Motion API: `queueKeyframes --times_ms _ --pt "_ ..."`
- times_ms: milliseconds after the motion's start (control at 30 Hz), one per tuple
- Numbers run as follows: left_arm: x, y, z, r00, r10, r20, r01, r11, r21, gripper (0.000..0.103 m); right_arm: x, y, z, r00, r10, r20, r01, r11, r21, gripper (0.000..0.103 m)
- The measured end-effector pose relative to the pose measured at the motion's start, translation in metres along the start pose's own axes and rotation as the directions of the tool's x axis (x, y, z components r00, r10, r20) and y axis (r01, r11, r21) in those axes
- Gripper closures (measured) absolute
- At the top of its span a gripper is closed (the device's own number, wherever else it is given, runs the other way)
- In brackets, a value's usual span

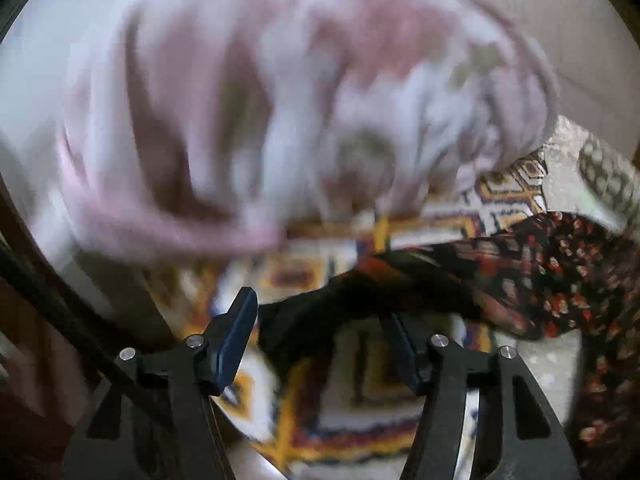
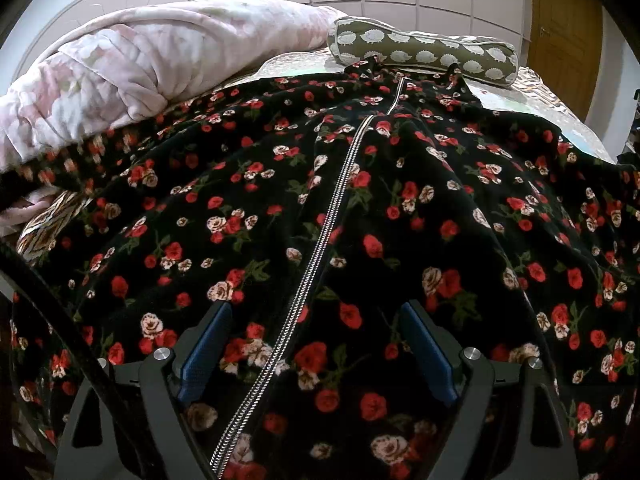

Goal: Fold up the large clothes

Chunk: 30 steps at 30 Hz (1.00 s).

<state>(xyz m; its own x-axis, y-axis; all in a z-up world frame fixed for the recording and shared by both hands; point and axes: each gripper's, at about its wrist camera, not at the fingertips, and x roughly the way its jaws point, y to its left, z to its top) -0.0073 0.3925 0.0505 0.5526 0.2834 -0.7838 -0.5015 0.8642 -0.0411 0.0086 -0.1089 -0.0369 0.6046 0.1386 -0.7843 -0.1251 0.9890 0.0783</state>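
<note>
A black garment with red and cream roses (image 2: 400, 208) lies spread on the bed, its silver zipper (image 2: 320, 240) running up the middle. My right gripper (image 2: 316, 320) is open just above it, one finger on each side of the zipper. In the blurred left wrist view, a fold of the same floral garment (image 1: 540, 280) hangs across the right side, and its dark edge passes between the fingers of my left gripper (image 1: 320, 316), which stands open. The right fingertip is hidden behind the cloth.
A rumpled pink quilt (image 2: 132, 68) is heaped at the back left of the bed; it also fills the upper left wrist view (image 1: 260, 100). An olive bolster with hedgehog print (image 2: 424, 52) lies at the garment's collar. A patterned bedspread (image 1: 360, 392) lies under the left gripper. A wooden door (image 2: 560, 24) stands far right.
</note>
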Motion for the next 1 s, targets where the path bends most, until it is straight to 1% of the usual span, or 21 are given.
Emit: queueKeyframes --times_ms 33,67,100,167,267,300,367,400,467,533,567,600,633,700,733,767,800,833,867,933,1000 --pt "0.006 0.010 -0.004 0.998 -0.049 -0.031 0.047 0.997 -0.063 0.042 0.000 0.000 0.000 1.000 0.000 0.000 0.000 1.000 0.000 0.013" --pt "0.012 0.022 -0.008 0.991 -0.117 -0.057 0.108 0.984 -0.144 0.042 0.000 0.000 0.000 1.000 0.000 0.000 0.000 1.000 0.000 0.013" --pt "0.016 0.032 -0.013 0.982 -0.179 -0.066 0.161 0.964 -0.212 0.042 0.000 0.000 0.000 1.000 -0.001 0.000 0.001 1.000 0.001 0.013" --pt "0.018 0.044 -0.024 0.966 -0.252 -0.058 0.226 0.930 -0.289 0.041 0.000 0.000 0.000 1.000 -0.001 0.001 0.001 1.000 0.001 0.013" --pt "0.015 0.057 -0.035 0.951 -0.310 -0.020 0.283 0.890 -0.358 0.040 0.001 0.001 0.000 1.000 0.000 -0.001 0.000 1.000 -0.003 0.012" --pt "0.016 0.058 -0.037 0.942 -0.334 -0.015 0.306 0.878 -0.369 0.037 0.001 0.001 0.000 1.000 0.000 -0.001 0.000 1.000 -0.004 0.012" --pt "0.016 0.054 -0.041 0.919 -0.393 -0.015 0.357 0.851 -0.385 0.031 0.002 0.001 0.001 1.000 0.000 -0.002 0.000 1.000 -0.007 0.011" --pt "0.018 0.049 -0.041 0.908 -0.419 -0.018 0.379 0.839 -0.390 0.031 0.002 0.001 0.001 1.000 0.001 -0.002 -0.001 1.000 -0.008 0.011" --pt "0.021 0.039 -0.042 0.873 -0.488 -0.022 0.440 0.805 -0.398 0.031 0.002 0.002 0.000 1.000 0.000 -0.002 0.000 1.000 -0.008 0.011" --pt "0.020 0.029 -0.044 0.821 -0.571 -0.014 0.514 0.748 -0.419 0.031 0.001 0.002 0.000 1.000 -0.001 -0.001 0.001 1.000 -0.006 0.011" --pt "0.017 0.025 -0.043 0.801 -0.598 -0.006 0.539 0.726 -0.427 0.029 0.001 0.002 0.000 1.000 -0.001 -0.001 0.001 1.000 -0.006 0.011" --pt "0.013 0.022 -0.044 0.787 -0.617 0.004 0.558 0.708 -0.432 0.026 0.001 0.002 0.000 1.000 -0.001 -0.001 0.001 1.000 -0.006 0.011" --pt "0.010 0.018 -0.044 0.778 -0.628 0.014 0.570 0.696 -0.437 0.024 0.001 0.002 0.000 1.000 -0.001 -0.001 0.001 1.000 -0.006 0.011" --pt "0.008 0.013 -0.043 0.780 -0.626 0.017 0.566 0.692 -0.448 0.022 0.001 0.002 0.000 1.000 -0.001 -0.001 0.001 1.000 -0.005 0.011" --pt "0.008 0.011 -0.043 0.777 -0.630 0.017 0.568 0.688 -0.452 0.021 0.001 0.002 0.000 1.000 0.000 0.000 0.000 1.000 -0.005 0.011" --pt "0.011 0.008 -0.041 0.779 -0.627 0.007 0.561 0.691 -0.455 0.018 0.001 0.001 0.000 1.000 -0.001 0.000 0.001 1.000 -0.005 0.011" --pt "0.016 0.005 -0.040 0.791 -0.611 -0.009 0.540 0.705 -0.461 0.018 0.001 0.001 0.000 1.000 -0.001 0.000 0.001 1.000 -0.005 0.011" --pt "0.021 0.002 -0.038 0.801 -0.598 -0.019 0.520 0.712 -0.471 0.018 0.001 0.002 0.000 1.000 0.000 0.000 0.000 1.000 -0.004 0.011" --pt "0.024 0.003 -0.037 0.805 -0.592 -0.024 0.511 0.714 -0.479 0.018 0.001 0.002 0.000 1.000 0.000 0.000 0.000 1.000 -0.005 0.011" --pt "0.041 0.003 -0.028 0.825 -0.563 -0.044 0.468 0.725 -0.505 0.018 0.001 0.002 0.000 1.000 -0.001 0.000 0.001 1.000 -0.005 0.011" --pt "0.060 0.009 -0.017 0.863 -0.503 -0.050 0.401 0.741 -0.539 0.018 0.001 0.002 0.000 1.000 -0.002 0.000 0.002 1.000 -0.005 0.011"
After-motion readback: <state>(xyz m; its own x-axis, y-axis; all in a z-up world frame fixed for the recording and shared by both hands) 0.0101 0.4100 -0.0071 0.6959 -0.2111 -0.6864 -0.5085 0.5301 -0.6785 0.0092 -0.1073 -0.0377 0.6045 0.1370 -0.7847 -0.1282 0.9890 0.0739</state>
